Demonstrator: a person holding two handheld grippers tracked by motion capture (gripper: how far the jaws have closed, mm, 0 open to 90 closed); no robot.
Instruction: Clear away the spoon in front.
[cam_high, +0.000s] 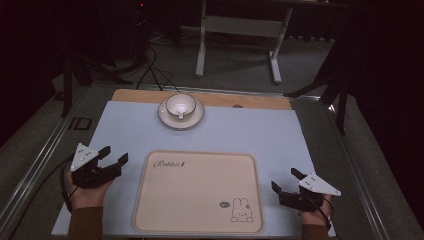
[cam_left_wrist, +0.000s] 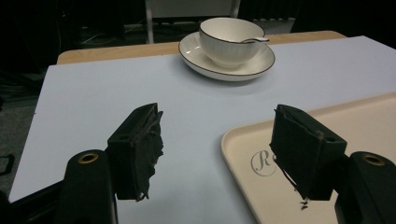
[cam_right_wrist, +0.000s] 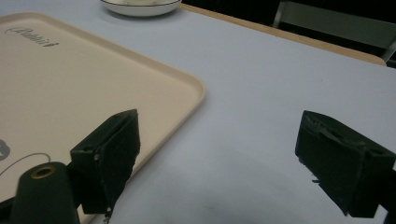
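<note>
Tray (cam_high: 197, 192) lies between both gaping grippers; left gripper view catches spoon (cam_left_wrist: 254, 40) in cup (cam_left_wrist: 231, 39)

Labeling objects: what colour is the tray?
Cream tray with a rabbit drawing and script lettering; the high view shows it best.

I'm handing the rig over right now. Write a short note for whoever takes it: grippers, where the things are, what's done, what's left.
Left gripper: open, holding nothing, beside the tray's left edge.
Right gripper: open, holding nothing, beside the tray's right edge.
Tray: cream, with a rabbit print, bare, flat on the mat at the near side.
Cup: upright on its saucer at the far side of the mat, a spoon resting in it.
Done: nothing gripped or placed so far.
Left: probably bringing cup and saucer to the tray; both are untouched.
</note>
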